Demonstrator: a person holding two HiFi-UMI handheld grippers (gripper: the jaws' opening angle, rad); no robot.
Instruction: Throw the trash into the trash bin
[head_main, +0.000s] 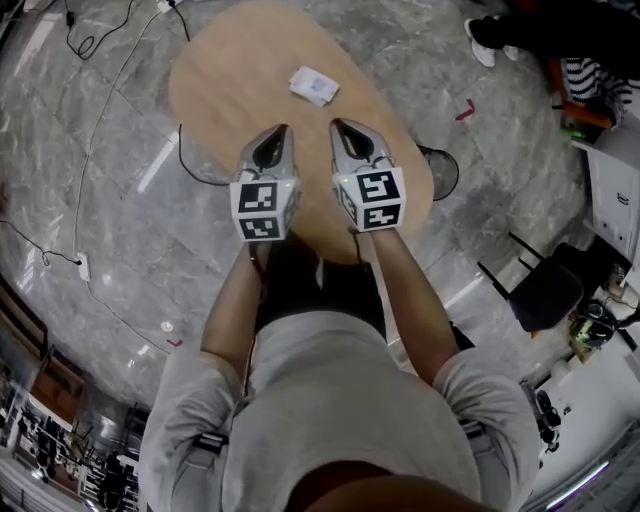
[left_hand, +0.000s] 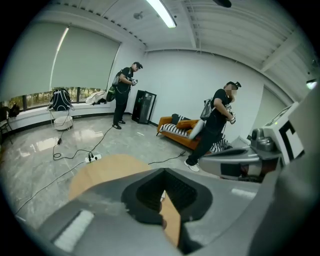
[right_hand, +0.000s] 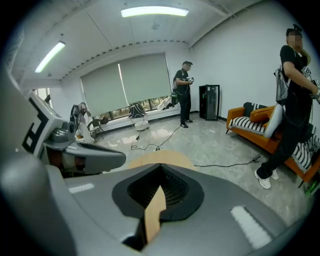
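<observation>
Room: a grey polished stone floor (head_main: 90, 300). An oval wooden table (head_main: 225, 70) fills the upper centre of the head view.
Trash: a small white crumpled packet (head_main: 314, 85) lies on the table in the upper centre of the frame. It is well apart from both grippers.
Left gripper (head_main: 284, 130): you hold it over the near part of the table, centre-left of the frame. Its jaws are together at the tips with nothing between them.
Right gripper (head_main: 336, 124): it sits just beside the left one, centre-right of the frame. Its jaws are pressed together and empty.
Bin: a dark round object (head_main: 441, 172) stands on the floor at the table's right edge. It is probably the bin, but you cannot confirm that from these views.
Progress: no step is complete. The packet is untouched on the tabletop.
Remaining: part the jaws of one gripper, reach up-frame to the packet and clamp it. Carry it to the bin and release it there.
</observation>
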